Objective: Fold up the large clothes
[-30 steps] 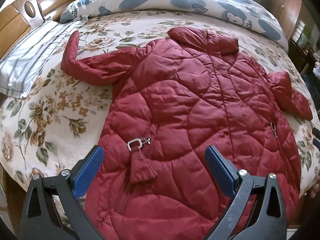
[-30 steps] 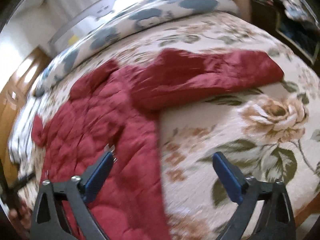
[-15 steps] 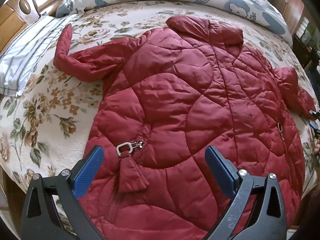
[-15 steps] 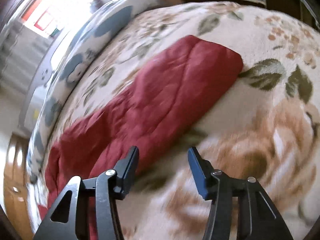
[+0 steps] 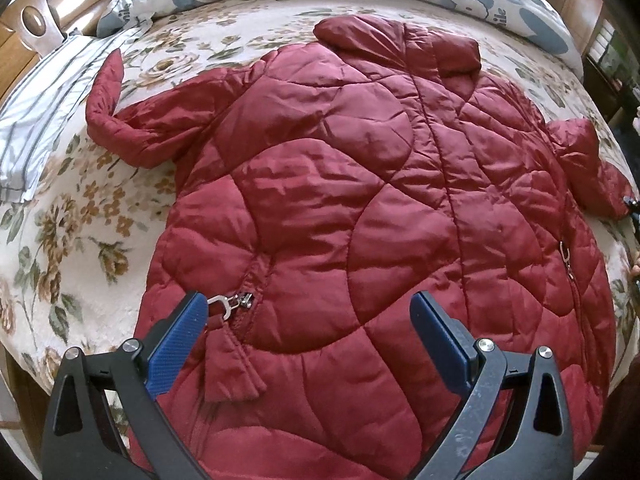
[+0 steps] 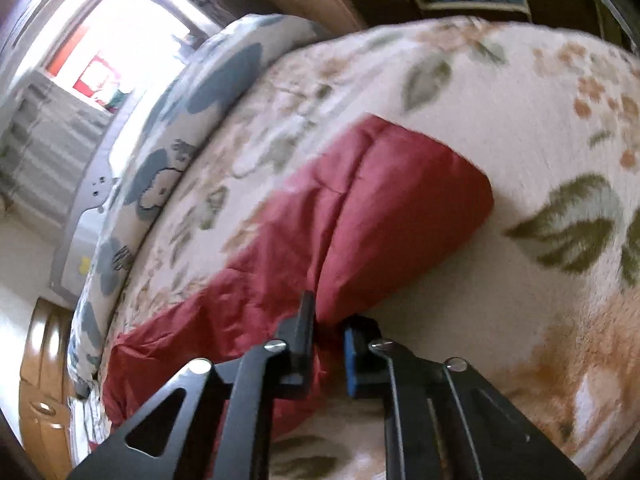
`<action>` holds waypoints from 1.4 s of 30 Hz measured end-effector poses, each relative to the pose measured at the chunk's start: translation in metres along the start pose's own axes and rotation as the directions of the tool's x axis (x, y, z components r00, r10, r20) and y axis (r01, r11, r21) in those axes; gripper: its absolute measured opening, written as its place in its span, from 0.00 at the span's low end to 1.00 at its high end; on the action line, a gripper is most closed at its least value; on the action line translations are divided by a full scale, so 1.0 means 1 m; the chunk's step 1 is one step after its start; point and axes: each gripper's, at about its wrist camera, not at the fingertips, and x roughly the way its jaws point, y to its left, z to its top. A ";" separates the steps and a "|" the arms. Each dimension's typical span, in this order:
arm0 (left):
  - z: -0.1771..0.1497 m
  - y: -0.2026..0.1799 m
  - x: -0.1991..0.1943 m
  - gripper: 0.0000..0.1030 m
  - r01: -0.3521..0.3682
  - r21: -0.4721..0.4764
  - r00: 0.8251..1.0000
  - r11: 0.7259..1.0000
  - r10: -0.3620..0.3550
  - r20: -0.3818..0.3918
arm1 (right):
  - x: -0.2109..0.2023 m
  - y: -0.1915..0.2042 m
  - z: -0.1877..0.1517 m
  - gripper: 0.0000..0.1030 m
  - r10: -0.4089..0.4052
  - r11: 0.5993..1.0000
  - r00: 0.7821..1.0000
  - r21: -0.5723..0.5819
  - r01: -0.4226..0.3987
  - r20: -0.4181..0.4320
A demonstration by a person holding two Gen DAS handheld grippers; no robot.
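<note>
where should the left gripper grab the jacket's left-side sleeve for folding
Grip the upturned cuff of the sleeve, coming from the bed's outer side: it sticks up off the floral blanket, so open fingers can straddle it.

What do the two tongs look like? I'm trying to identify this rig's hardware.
The left tongs and the right tongs look alike: black plastic arms with triangular cut-outs, silver rivets at the joints, and flat blue textured pads on the inner faces of the fingers. No cables, markings or sleeves show.
</note>
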 end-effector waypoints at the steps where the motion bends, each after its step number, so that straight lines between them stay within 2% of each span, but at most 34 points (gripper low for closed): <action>1: 0.001 0.000 0.001 0.99 0.004 -0.001 1.000 1.000 -0.004 0.003 | -0.005 0.008 -0.001 0.07 0.019 1.000 1.000 -0.022 -0.019 0.008; 6: 0.003 0.002 0.003 0.99 0.064 0.000 0.998 0.998 -0.064 0.000 | -0.027 0.054 -0.008 0.07 0.149 0.983 0.989 -0.111 -0.146 0.017; 8: 0.004 0.002 0.004 0.99 0.095 0.004 0.995 0.995 -0.095 -0.004 | -0.039 0.091 -0.020 0.07 0.231 0.956 0.973 -0.183 -0.228 -0.005; 9: 0.005 0.003 0.003 0.99 0.099 0.004 0.995 0.995 -0.099 -0.001 | -0.039 0.091 -0.020 0.07 0.231 0.956 0.973 -0.183 -0.228 -0.005; 12: 0.006 0.007 -0.001 0.99 0.112 -0.004 0.994 0.994 -0.112 0.017 | -0.045 0.127 -0.034 0.07 0.296 0.924 0.954 -0.238 -0.299 -0.049; 14: 0.008 0.014 -0.002 0.99 0.134 -0.024 0.991 0.991 -0.134 0.024 | -0.047 0.157 -0.048 0.07 0.345 0.892 0.934 -0.277 -0.357 -0.095; 15: 0.008 0.017 -0.003 0.99 0.145 -0.033 0.989 0.989 -0.144 0.027 | -0.046 0.182 -0.063 0.07 0.381 0.862 0.913 -0.299 -0.408 -0.147; 16: 0.008 0.020 -0.003 0.99 0.158 -0.047 0.987 0.986 -0.157 0.030 | -0.046 0.182 -0.063 0.06 0.381 0.862 0.913 -0.299 -0.408 -0.147; 18: 0.008 0.027 -0.004 0.99 0.185 -0.070 0.983 0.980 -0.183 0.031 | -0.045 0.204 -0.082 0.06 0.406 0.831 0.892 -0.327 -0.451 -0.200; 19: 0.008 0.029 -0.005 0.99 0.198 -0.081 0.980 0.977 -0.196 0.032 | -0.043 0.227 -0.103 0.06 0.425 0.795 0.869 -0.354 -0.492 -0.252; 20: 0.009 0.033 -0.005 0.99 0.210 -0.089 0.978 0.974 -0.207 0.036 | -0.043 0.227 -0.103 0.06 0.425 0.795 0.869 -0.354 -0.492 -0.252; 21: 0.008 0.035 -0.006 0.99 0.220 -0.096 0.975 0.971 -0.217 0.039 | -0.039 0.251 -0.128 0.06 0.429 0.754 0.848 -0.392 -0.526 -0.312; 22: 0.008 0.038 -0.007 0.99 0.229 -0.101 0.973 0.968 -0.225 0.044 | -0.039 0.251 -0.128 0.06 0.429 0.754 0.848 -0.392 -0.526 -0.312; 25: 0.009 0.045 -0.010 0.99 0.242 -0.113 0.970 0.964 -0.237 0.060 | -0.036 0.283 -0.171 0.06 0.395 0.692 0.827 -0.462 -0.555 -0.401; 28: 0.011 0.053 -0.010 0.99 0.265 -0.126 0.964 0.956 -0.259 0.065 | -0.018 0.302 -0.208 0.06 0.351 0.649 0.806 -0.496 -0.576 -0.477; 31: 0.015 0.064 -0.009 0.99 0.296 -0.147 0.955 0.944 -0.289 0.068 | 0.000 0.315 -0.239 0.06 0.295 0.625 0.802 -0.529 -0.573 -0.520; 33: 0.020 0.071 -0.008 0.99 0.332 -0.159 0.943 0.930 -0.324 0.073 | 0.011 0.320 -0.255 0.06 0.263 0.603 0.804 -0.560 -0.568 -0.533; 34: 0.023 0.074 -0.008 0.99 0.357 -0.165 0.934 0.920 -0.348 0.077 | 0.019 0.327 -0.271 0.06 0.230 0.573 0.812 -0.600 -0.558 -0.536; 35: 0.028 0.078 -0.008 0.99 0.380 -0.170 0.925 0.909 -0.371 0.083 | 0.019 0.327 -0.271 0.06 0.230 0.573 0.812 -0.600 -0.558 -0.536; 37: 0.039 0.082 -0.005 0.99 0.424 -0.177 0.906 0.888 -0.414 0.092 | 0.021 0.335 -0.290 0.06 0.207 0.539 0.811 -0.628 -0.561 -0.547; 39: 0.053 0.088 0.006 0.99 0.477 -0.211 0.878 0.853 -0.471 0.082 | 0.020 0.338 -0.312 0.06 0.191 0.489 0.801 -0.653 -0.579 -0.567; 40: 0.064 0.091 0.016 0.99 0.518 -0.238 0.853 0.822 -0.517 0.072 | 0.020 0.340 -0.321 0.06 0.184 0.462 0.794 -0.661 -0.591 -0.580; 42: 0.080 0.094 0.033 0.99 0.569 -0.278 0.814 0.774 -0.577 0.062 | 0.019 0.342 -0.333 0.07 0.181 0.417 0.780 -0.672 -0.612 -0.599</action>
